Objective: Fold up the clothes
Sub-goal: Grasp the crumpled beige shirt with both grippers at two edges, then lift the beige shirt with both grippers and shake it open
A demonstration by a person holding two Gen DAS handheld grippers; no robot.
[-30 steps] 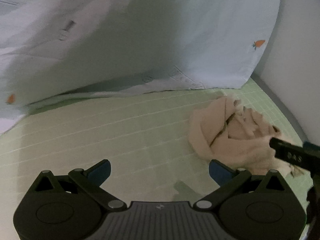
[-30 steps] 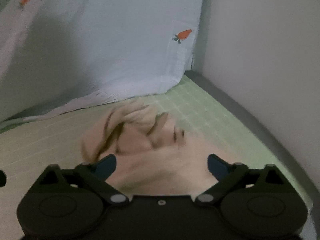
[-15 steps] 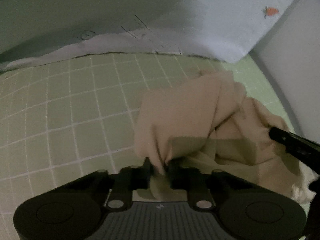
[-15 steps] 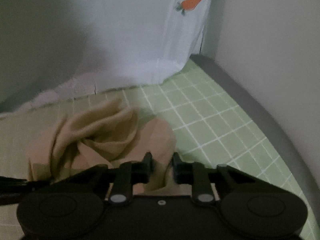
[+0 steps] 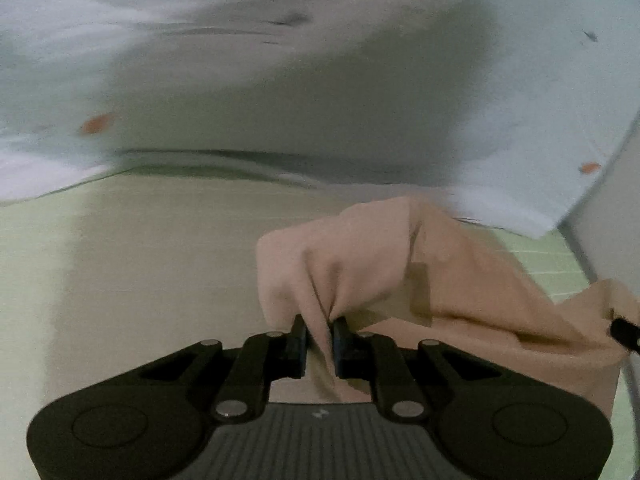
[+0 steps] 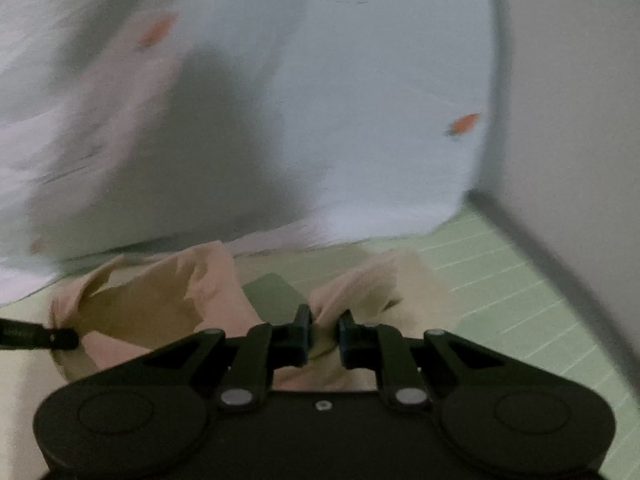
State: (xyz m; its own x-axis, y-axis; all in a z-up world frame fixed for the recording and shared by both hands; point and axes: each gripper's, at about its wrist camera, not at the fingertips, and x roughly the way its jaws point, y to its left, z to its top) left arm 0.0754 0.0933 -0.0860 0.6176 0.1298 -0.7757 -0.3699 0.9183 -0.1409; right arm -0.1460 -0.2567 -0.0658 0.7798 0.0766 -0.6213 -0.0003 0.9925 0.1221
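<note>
A crumpled beige garment (image 5: 372, 264) hangs bunched between both grippers above the green grid mat (image 5: 140, 272). My left gripper (image 5: 319, 330) is shut on a pinched fold at the garment's left side. In the right wrist view the same beige garment (image 6: 160, 300) spreads to the left, and my right gripper (image 6: 324, 324) is shut on a fold of its right part. The tip of the other gripper shows at the left edge (image 6: 36, 338) of that view, pressed into the cloth. Both views are blurred by motion.
A pale blue sheet with small orange carrot prints (image 5: 320, 80) hangs behind the mat, and it fills the background (image 6: 320, 120) of the right wrist view too. A grey wall (image 6: 568, 100) and the mat's dark border (image 6: 540, 248) run along the right.
Both grippers went from open above the garment to shut on its folds. They have since lifted the cloth off the mat and pulled it apart sideways.
</note>
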